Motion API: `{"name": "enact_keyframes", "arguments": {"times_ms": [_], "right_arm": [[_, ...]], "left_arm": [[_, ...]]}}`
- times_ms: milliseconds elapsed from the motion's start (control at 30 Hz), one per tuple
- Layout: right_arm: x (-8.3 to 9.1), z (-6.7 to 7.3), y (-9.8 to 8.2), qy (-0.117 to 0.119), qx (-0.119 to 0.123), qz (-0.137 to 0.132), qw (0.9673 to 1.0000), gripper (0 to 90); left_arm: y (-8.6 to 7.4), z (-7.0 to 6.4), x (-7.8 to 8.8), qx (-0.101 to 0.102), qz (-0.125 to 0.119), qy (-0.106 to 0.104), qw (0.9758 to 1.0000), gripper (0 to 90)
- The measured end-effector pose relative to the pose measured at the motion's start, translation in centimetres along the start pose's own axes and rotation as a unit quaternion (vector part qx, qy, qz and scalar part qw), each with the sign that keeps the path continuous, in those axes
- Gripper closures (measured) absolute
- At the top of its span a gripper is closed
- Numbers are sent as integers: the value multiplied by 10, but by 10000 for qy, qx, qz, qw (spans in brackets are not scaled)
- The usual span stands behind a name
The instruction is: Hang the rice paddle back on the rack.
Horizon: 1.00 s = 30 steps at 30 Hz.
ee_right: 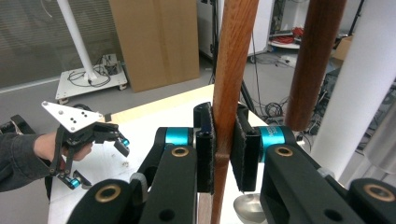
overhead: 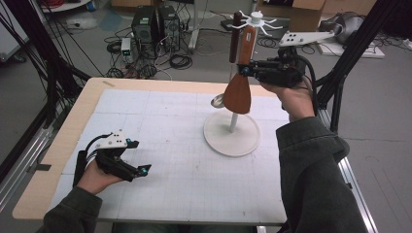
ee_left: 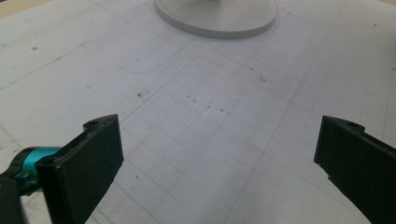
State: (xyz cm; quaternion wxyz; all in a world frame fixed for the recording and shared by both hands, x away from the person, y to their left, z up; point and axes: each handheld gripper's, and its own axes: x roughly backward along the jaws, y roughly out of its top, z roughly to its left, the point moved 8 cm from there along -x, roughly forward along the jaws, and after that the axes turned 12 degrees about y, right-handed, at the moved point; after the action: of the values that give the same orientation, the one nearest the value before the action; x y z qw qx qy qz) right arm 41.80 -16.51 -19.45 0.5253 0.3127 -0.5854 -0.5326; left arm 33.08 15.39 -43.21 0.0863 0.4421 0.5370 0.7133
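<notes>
right claw point(ee_right: 223, 154) clamps wooden spatula point(ee_right: 231, 88); left claw point(ee_left: 215, 158) wide open.

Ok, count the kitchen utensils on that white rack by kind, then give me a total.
Wooden spatula: 1, clamped in the right gripper
Dark-handled metal spoon: 1, hanging
Total: 2 on the rack

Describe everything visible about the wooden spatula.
The spatula is reddish-brown wood with a long flat handle that widens into a rounded blade at the bottom. It hangs upright, blade down, beside the white pole of the rack, above the rack's round base. The right gripper is shut on its handle, jaws pressing both flat sides. A darker wooden handle hangs close beside it.
</notes>
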Motion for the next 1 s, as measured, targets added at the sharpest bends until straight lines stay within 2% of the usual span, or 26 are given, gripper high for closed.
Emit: {"name": "enact_keyframes", "arguments": {"times_ms": [400, 533, 1000], "right_arm": [[0, -6, -4, -109, -84, 18, 9999, 815], [1, -8, -6, -152, -125, -61, 9998, 808], [9, -8, -10, -324, -151, -143, 9993, 679]], "left_arm": [[0, -1, 0, 7, -1, -23, 10000, 17], [0, -1, 0, 7, 0, -34, 10000, 18], [0, 0, 1, 26, 1, -23, 10000, 18]]}}
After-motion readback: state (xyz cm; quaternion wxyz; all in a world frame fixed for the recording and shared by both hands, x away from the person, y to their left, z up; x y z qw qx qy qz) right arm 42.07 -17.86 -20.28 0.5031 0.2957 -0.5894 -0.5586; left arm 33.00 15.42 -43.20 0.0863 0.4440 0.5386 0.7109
